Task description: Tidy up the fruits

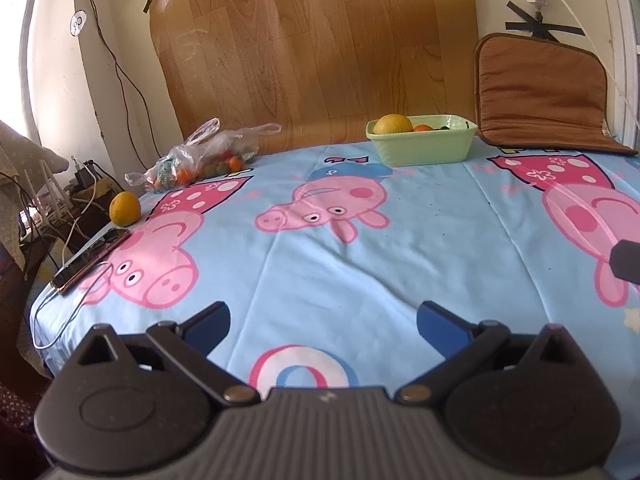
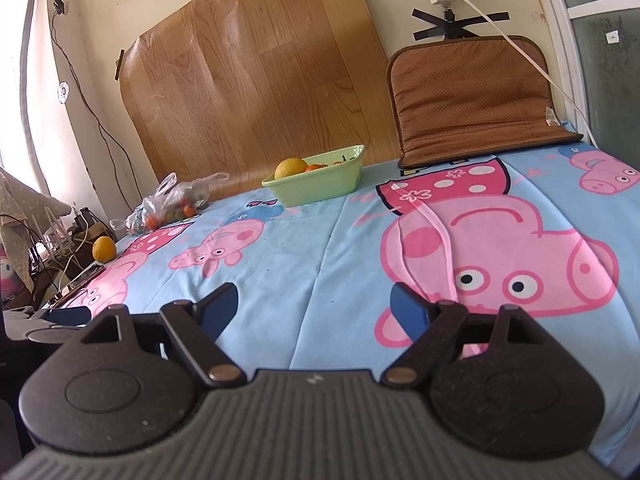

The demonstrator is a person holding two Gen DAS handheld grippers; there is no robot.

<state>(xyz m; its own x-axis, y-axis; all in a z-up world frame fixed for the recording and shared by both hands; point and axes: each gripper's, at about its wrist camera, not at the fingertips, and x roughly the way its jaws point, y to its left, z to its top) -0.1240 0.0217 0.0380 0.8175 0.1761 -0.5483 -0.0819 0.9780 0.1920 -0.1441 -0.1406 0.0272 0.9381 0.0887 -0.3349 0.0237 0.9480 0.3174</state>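
My L view, left to right: phone (image 1: pixel 90 258) at 9 o'clock on sheet edge, loose orange (image 1: pixel 125 208) just beyond it, plastic bag (image 1: pixel 196 156) w/ small fruit at 10, green dish (image 1: pixel 422 140) at 1 holding yellow fruit (image 1: pixel 395 124) + small orange ones, brown cushion (image 1: pixel 540 92) at 2. Left gripper (image 1: pixel 323 322) released, jaws wide, nothing between, above cartoon sheet (image 1: pixel 360 272). Right gripper (image 2: pixel 314 306) same: spread, empty; dish at 12 in R view.

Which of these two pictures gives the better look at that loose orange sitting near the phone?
The left wrist view. There the loose orange is larger and sharper, just behind the phone. In the right wrist view it is smaller, far off at the left edge.
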